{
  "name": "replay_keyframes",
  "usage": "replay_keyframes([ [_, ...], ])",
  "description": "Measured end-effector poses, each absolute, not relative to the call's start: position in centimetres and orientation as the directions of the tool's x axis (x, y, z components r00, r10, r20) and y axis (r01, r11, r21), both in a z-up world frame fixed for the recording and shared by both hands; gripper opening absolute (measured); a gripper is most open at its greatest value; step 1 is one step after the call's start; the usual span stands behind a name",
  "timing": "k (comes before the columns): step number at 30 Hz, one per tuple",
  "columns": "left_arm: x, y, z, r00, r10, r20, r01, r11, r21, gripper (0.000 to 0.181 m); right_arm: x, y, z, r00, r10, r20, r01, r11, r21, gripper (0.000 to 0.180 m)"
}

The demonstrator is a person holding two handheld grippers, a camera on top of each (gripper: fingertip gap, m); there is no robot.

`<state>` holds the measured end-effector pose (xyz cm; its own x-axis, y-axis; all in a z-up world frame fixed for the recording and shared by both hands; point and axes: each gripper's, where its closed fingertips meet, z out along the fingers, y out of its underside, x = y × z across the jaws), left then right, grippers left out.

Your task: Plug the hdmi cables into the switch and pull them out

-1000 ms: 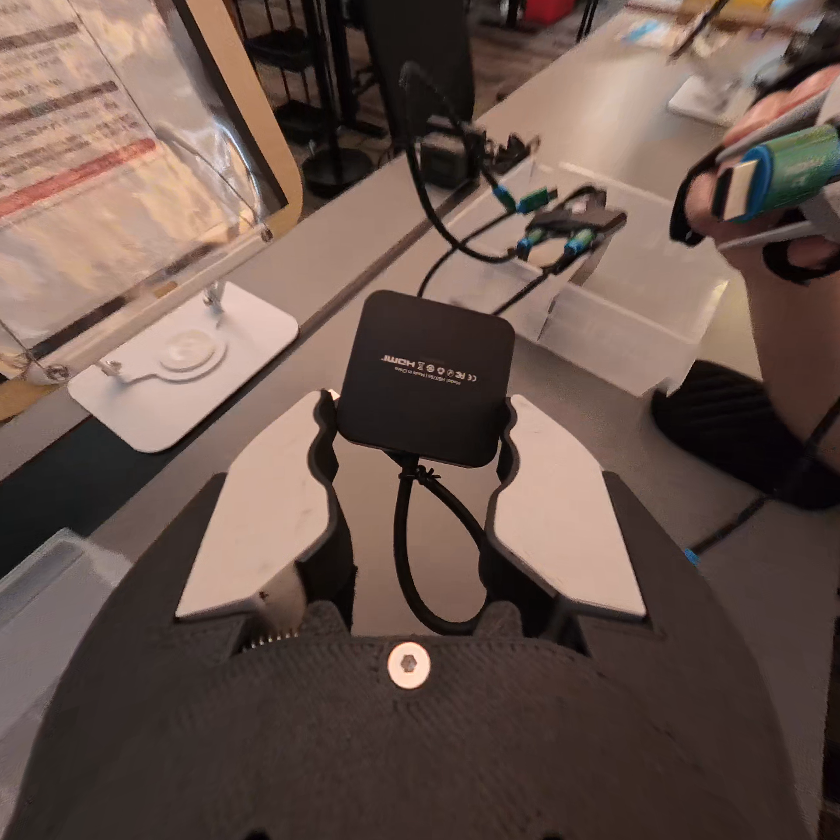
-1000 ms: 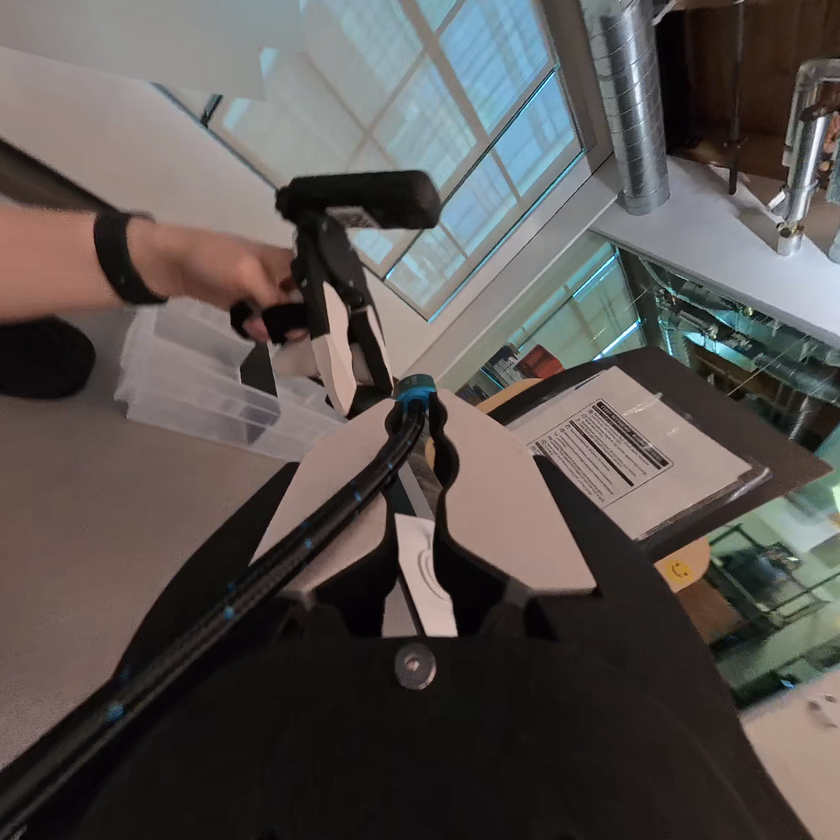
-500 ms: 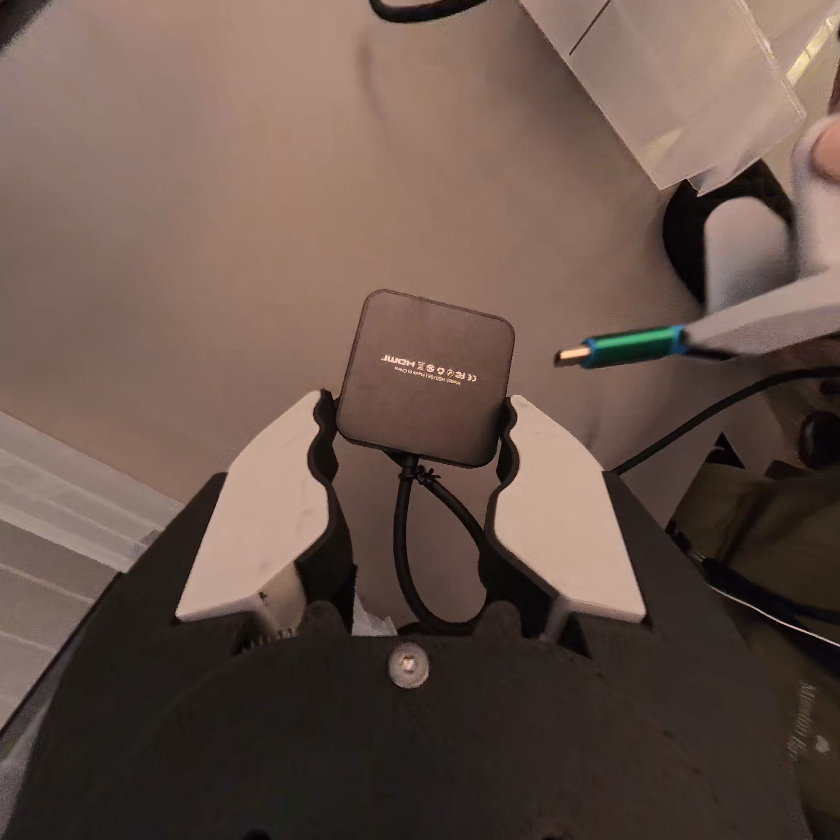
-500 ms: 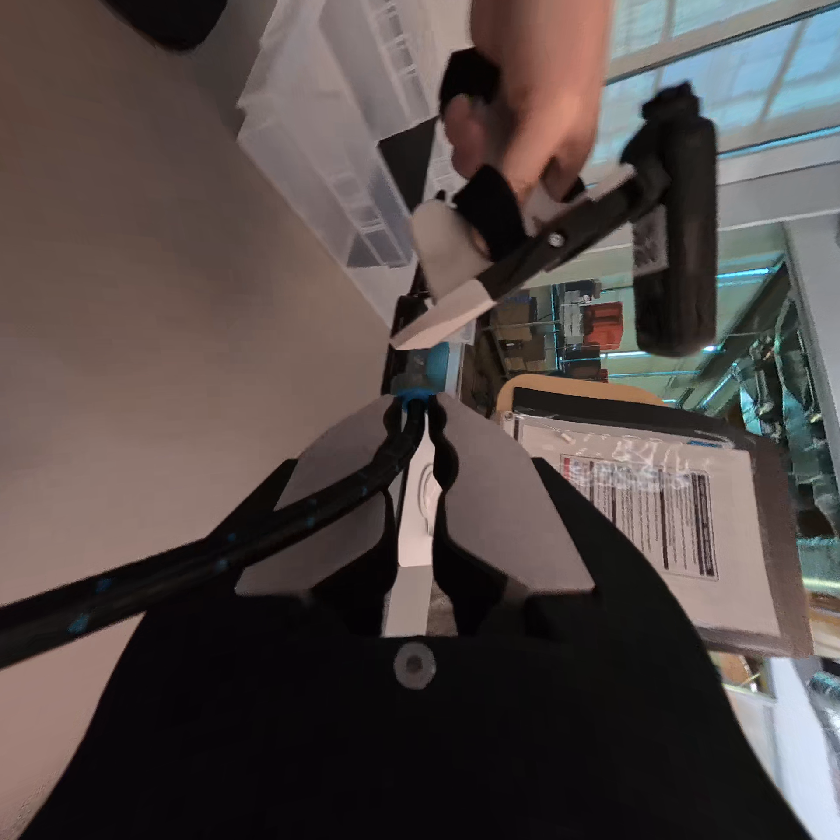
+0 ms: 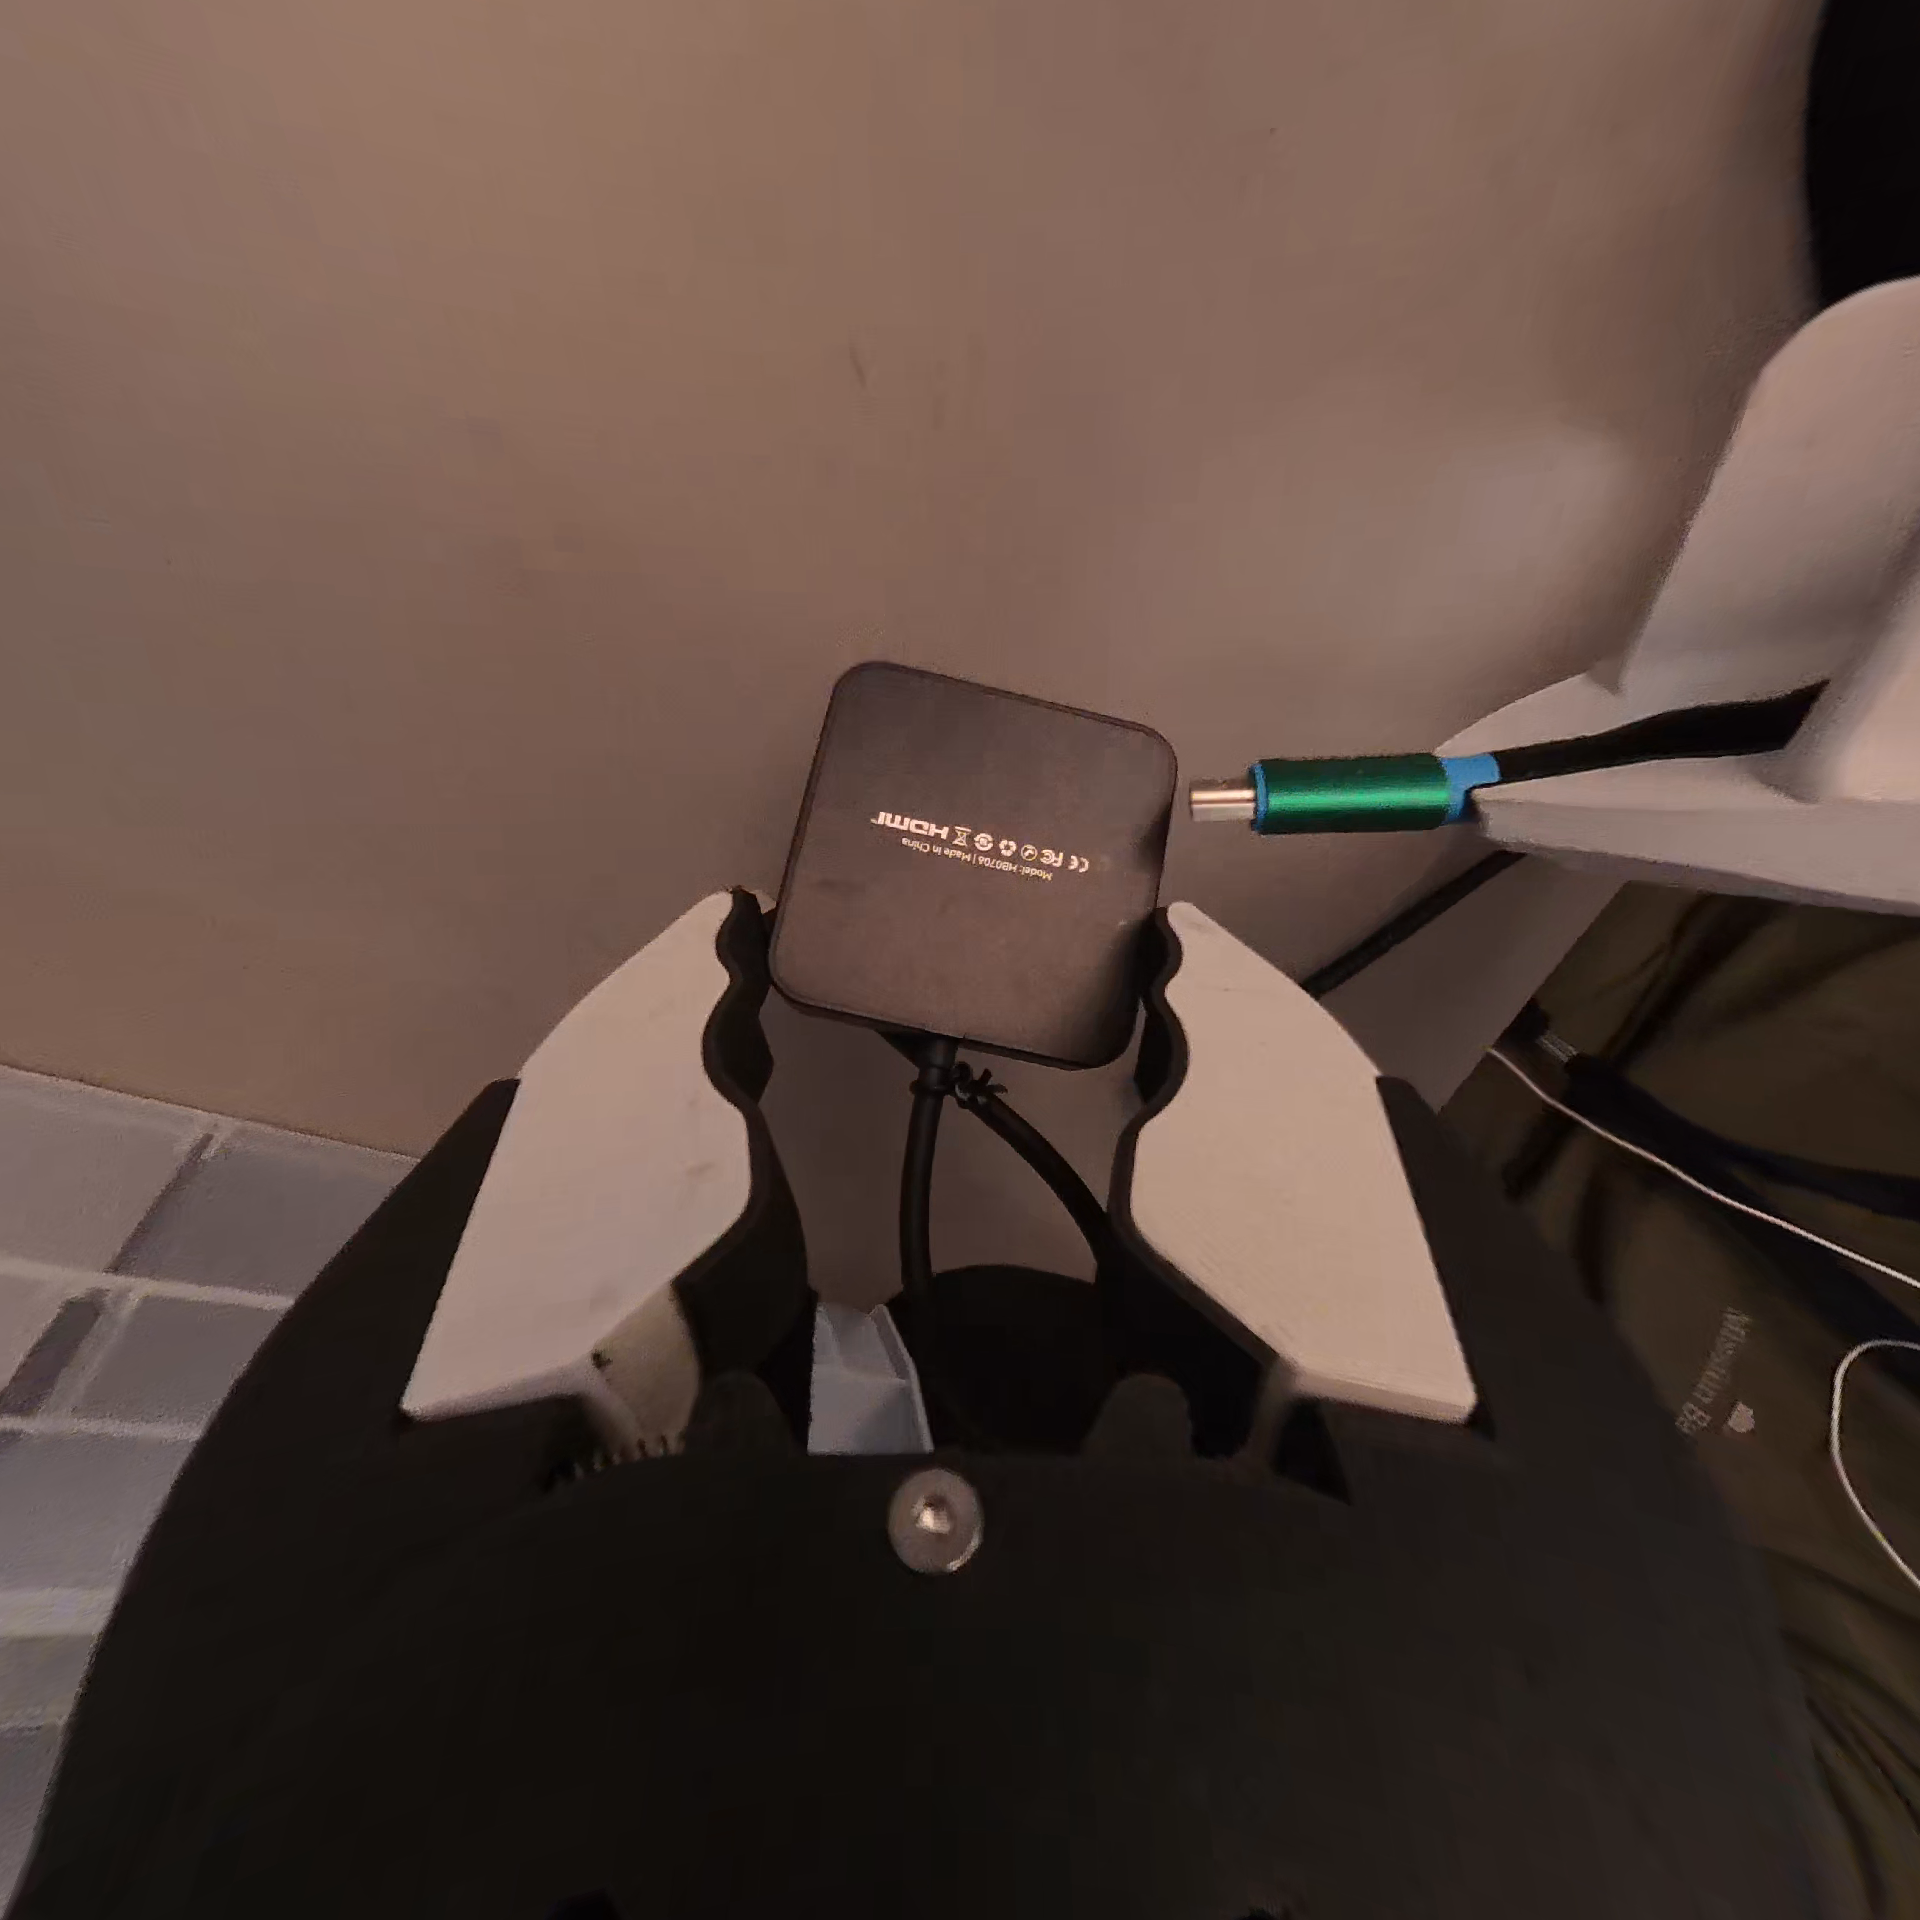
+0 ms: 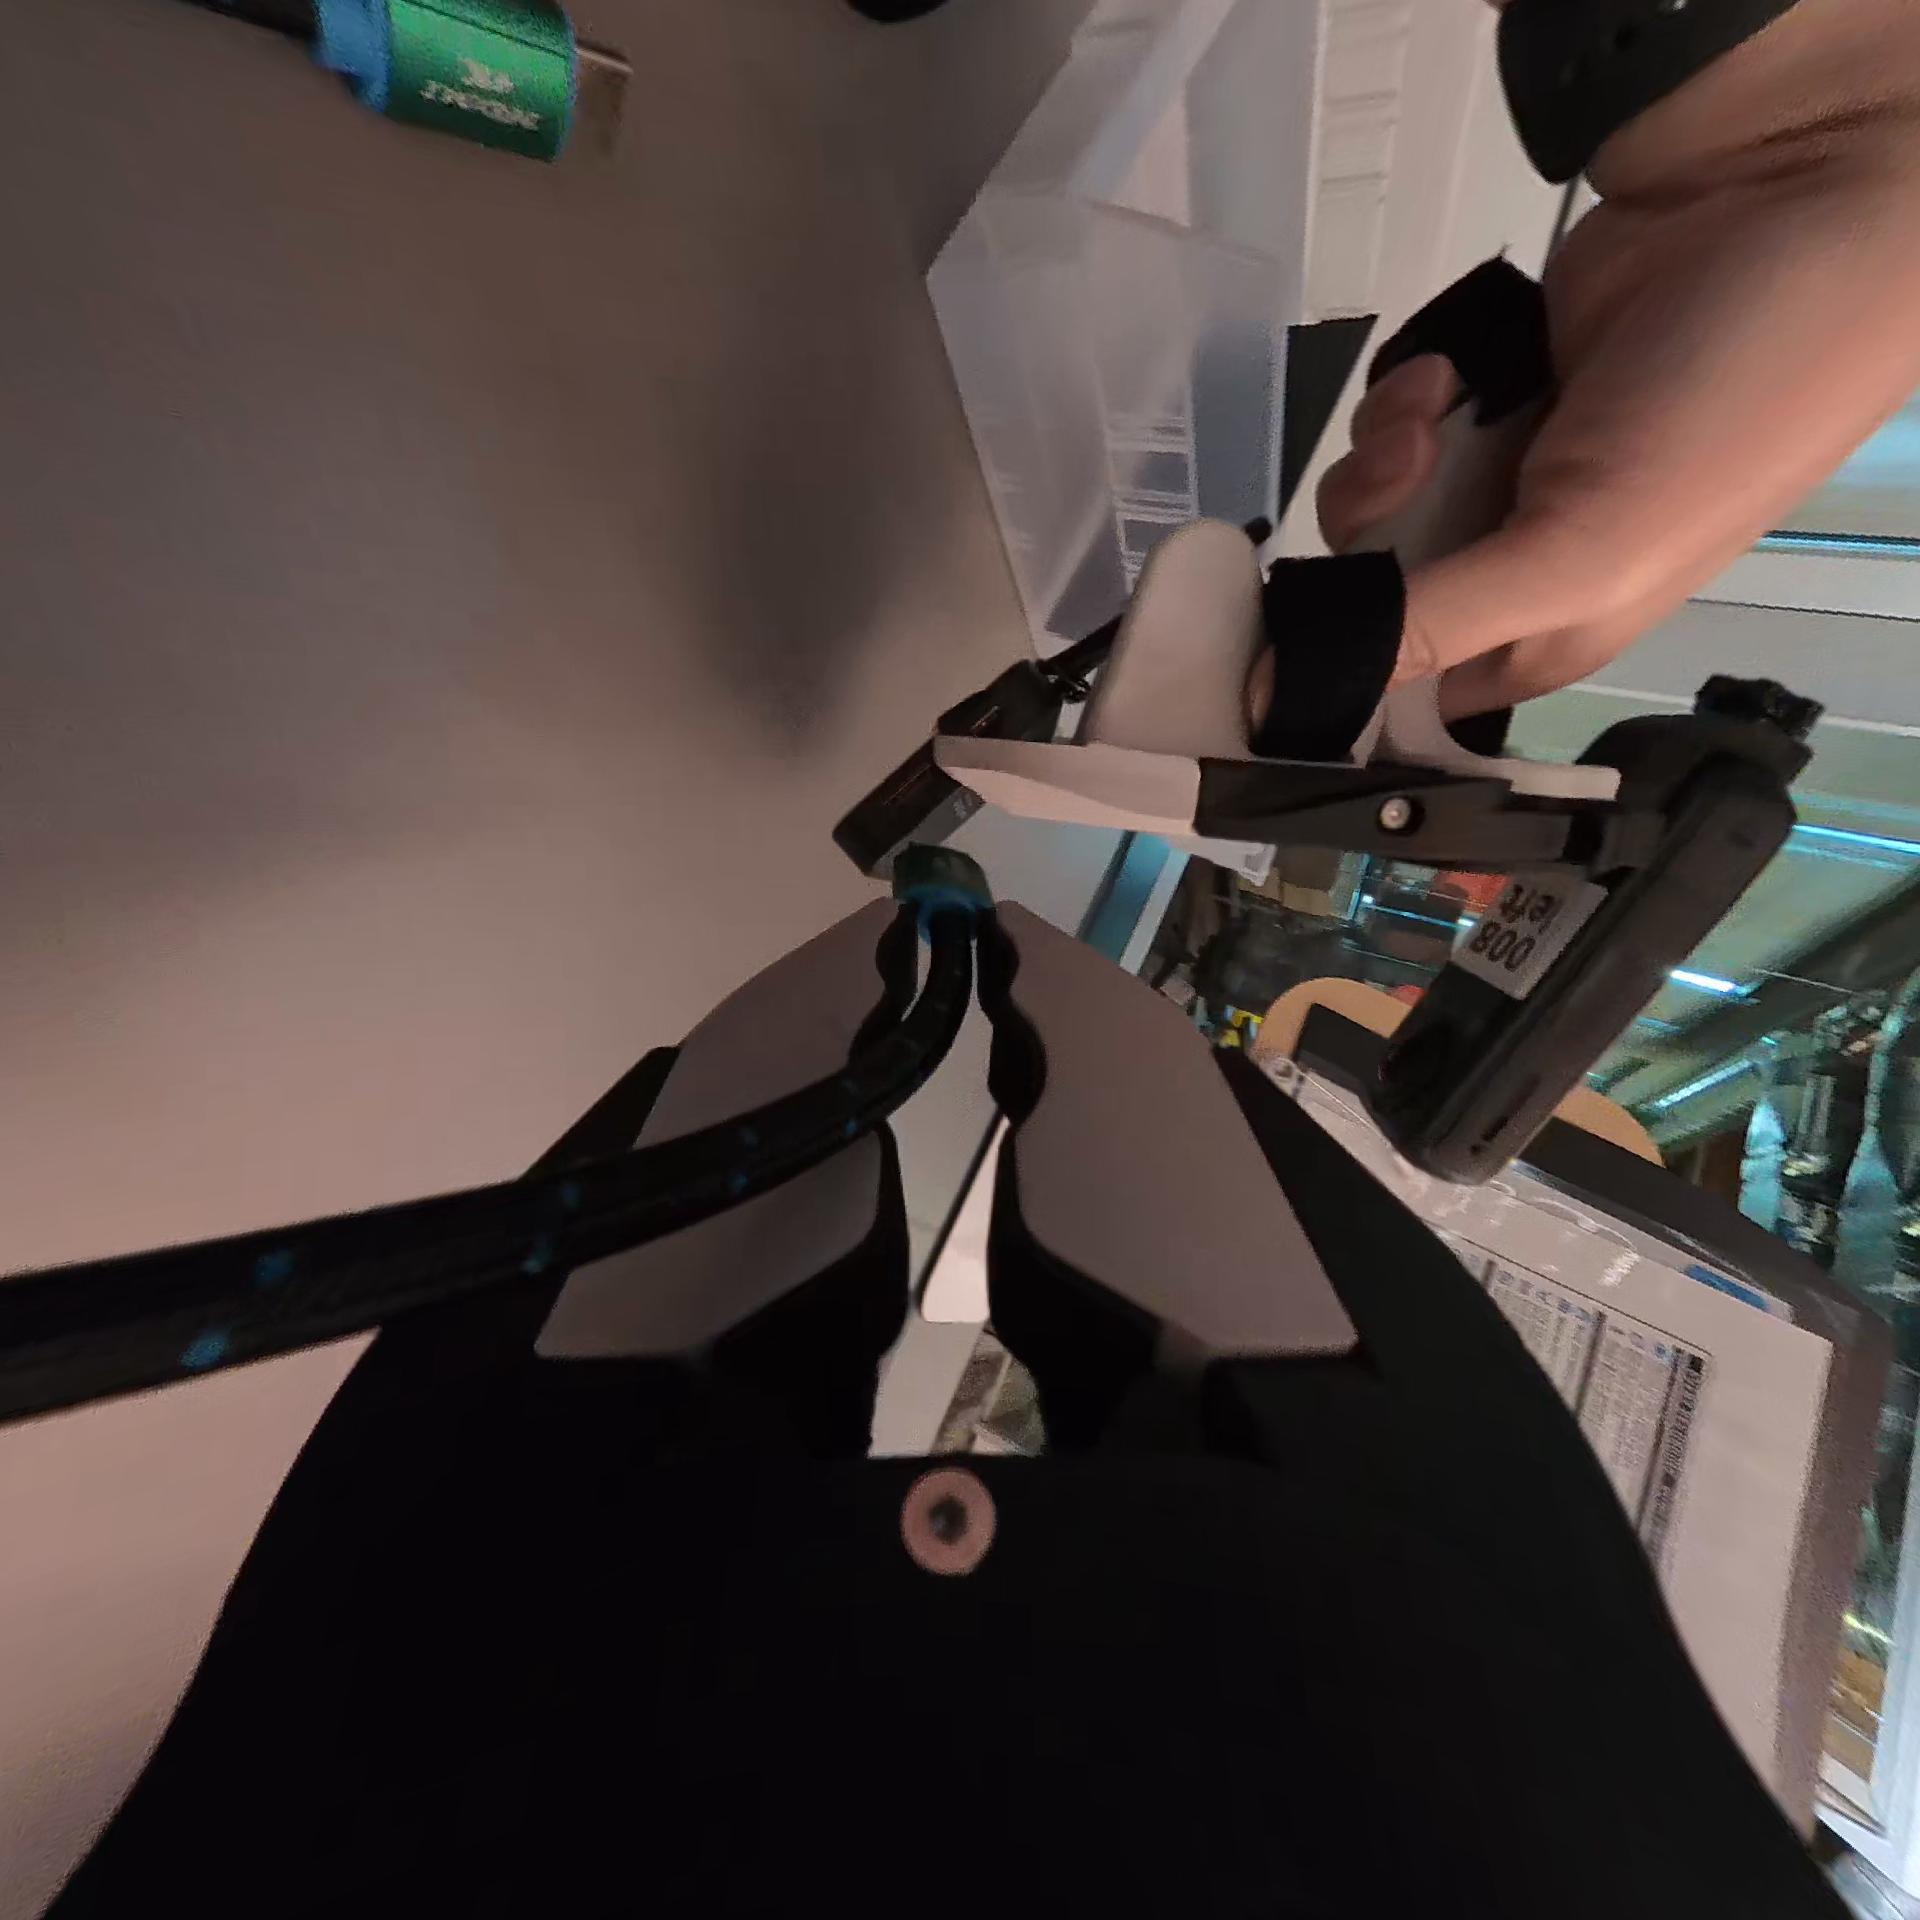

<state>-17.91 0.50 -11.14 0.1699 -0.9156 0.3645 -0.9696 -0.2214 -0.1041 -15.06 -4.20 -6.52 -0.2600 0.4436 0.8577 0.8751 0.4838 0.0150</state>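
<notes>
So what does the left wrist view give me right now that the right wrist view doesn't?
Only the left wrist view shows the switch's flat back and a small gap between its right edge and the green HDMI plug, so the plug is not yet in.

Only the right wrist view shows a second green plug lying on the table, the clear bins and the person's hand.

Both show the left gripper clamping the switch and the right gripper pinching the cable behind the plug.

table: plain beige top (image 5: 520,416) | clear plastic bins (image 6: 1143,312) | light: dim, warm
</notes>
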Motion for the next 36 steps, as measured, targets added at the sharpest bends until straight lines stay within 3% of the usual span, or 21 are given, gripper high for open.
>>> replay_keyframes([
  [10,-18.1,0.2,-12.3,0.187,-0.887,0.423,-0.971,-0.231,-0.055,0.07,-15.5,-4.7,-7.9,-0.256,0.515,0.818,0.869,0.493,-0.038,0.011],
  [16,-19.1,-1.0,-13.3,0.2,-0.854,0.48,-0.978,-0.205,0.042,0.07,-16.6,-5.4,-8.6,-0.377,0.462,0.803,0.837,0.541,0.082,0.011],
  [27,-20.3,-2.3,-13.3,0.149,-0.845,0.513,-0.989,-0.12,0.091,0.069,-18.1,-7.0,-8.9,-0.487,0.414,0.769,0.787,0.59,0.18,0.012],
  [30,-19.8,-2.3,-13.3,0.163,-0.832,0.531,-0.987,-0.138,0.086,0.069,-18.2,-7.2,-8.6,-0.474,0.418,0.775,0.791,0.59,0.165,0.012],
  [36,-18.0,-1.2,-12.8,0.178,-0.831,0.526,-0.978,-0.208,0.002,0.069,-16.0,-6.2,-6.1,-0.321,0.465,0.825,0.849,0.528,0.032,0.012],
])
